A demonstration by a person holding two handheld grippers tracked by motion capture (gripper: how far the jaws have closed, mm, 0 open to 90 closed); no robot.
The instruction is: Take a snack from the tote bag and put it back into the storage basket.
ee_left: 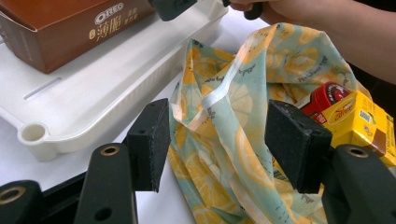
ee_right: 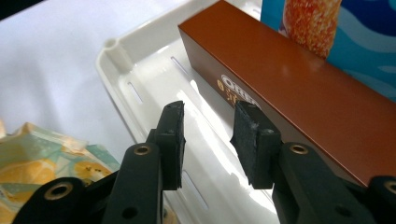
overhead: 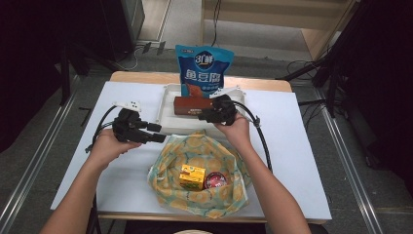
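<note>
Here, glossy brown carton (ee_right: 299, 88), ribbed white tray (ee_right: 149, 88)

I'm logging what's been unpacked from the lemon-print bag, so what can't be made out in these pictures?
- Red round tin: left gripper view, half hidden behind the yellow carton and the bag's fold; label unreadable.
- Anything deeper in the bag: high view, covered by cloth.
- Brown Oreo box: right gripper view, far end cut off by the edge.
- Blue snack pouch: high view, small print too small.
</note>
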